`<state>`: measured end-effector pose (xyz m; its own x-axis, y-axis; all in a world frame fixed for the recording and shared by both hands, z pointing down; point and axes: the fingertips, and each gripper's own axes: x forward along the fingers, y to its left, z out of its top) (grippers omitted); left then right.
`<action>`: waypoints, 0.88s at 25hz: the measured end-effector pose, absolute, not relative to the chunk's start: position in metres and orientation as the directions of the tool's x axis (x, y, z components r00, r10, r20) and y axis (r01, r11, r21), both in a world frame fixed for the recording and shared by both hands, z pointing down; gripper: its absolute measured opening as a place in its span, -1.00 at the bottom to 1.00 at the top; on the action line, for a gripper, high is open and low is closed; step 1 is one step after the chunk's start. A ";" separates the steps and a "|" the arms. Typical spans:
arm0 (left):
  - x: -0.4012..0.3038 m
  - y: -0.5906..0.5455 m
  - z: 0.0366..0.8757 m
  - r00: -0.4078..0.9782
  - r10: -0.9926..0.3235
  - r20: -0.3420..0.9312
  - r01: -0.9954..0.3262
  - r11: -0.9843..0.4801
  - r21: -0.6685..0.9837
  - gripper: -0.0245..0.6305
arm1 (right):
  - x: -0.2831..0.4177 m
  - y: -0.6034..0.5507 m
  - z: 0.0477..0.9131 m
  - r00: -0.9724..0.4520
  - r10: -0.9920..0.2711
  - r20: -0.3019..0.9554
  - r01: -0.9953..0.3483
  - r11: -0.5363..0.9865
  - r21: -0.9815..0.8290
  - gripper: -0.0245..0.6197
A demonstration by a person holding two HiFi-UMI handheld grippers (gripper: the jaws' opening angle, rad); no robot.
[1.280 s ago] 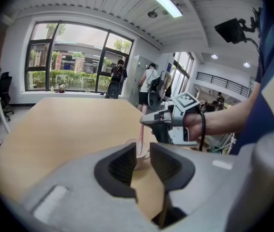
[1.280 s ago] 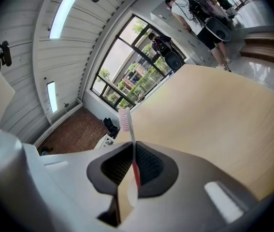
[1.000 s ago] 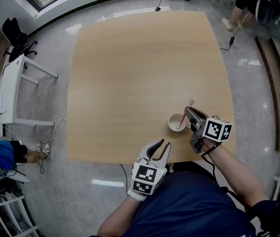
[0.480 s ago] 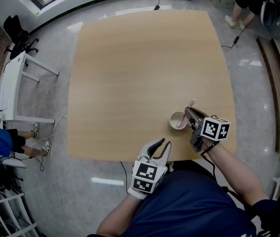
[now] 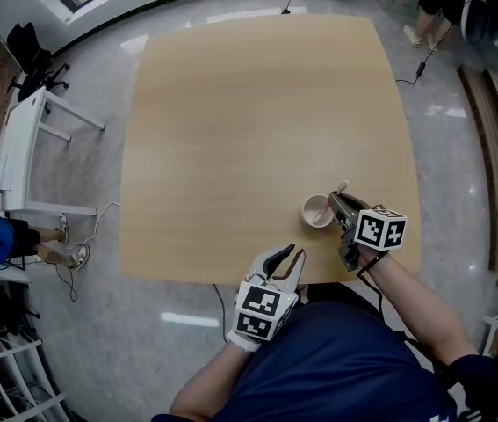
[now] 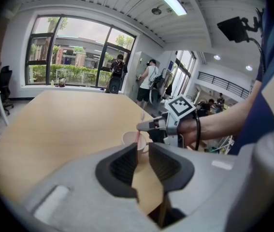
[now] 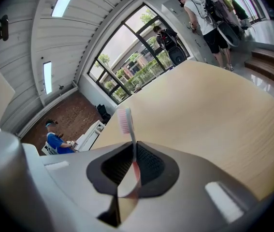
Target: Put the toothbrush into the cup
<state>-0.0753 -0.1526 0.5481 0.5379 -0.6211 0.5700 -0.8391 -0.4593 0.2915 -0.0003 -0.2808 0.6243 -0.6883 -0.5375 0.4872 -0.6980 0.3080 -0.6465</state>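
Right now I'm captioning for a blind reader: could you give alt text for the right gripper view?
The right gripper is shut on a pink toothbrush, whose bristle head stands up above the jaws. Beyond lies a wooden table, with large windows and people behind.

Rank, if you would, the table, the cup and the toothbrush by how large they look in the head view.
Largest to smallest:
1. table, by far.
2. cup.
3. toothbrush: far slimmer, though its visible length rivals the cup's width, so by length alone they are close.
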 end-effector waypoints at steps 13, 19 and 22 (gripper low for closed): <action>-0.073 -0.149 0.548 0.559 -0.597 0.576 -0.827 -0.456 0.330 -0.70 | -0.003 -0.275 0.628 -0.688 -0.517 0.509 -0.708 0.326 -0.627 -0.82; -0.071 -0.147 0.548 0.567 -0.588 0.576 -0.822 -0.451 0.349 -0.71 | -0.001 -0.272 0.629 -0.678 -0.516 0.522 -0.721 0.331 -0.609 -0.59; -0.070 -0.148 0.549 0.570 -0.587 0.575 -0.820 -0.453 0.351 -0.71 | 0.002 -0.274 0.630 -0.675 -0.522 0.522 -0.723 0.325 -0.610 -0.58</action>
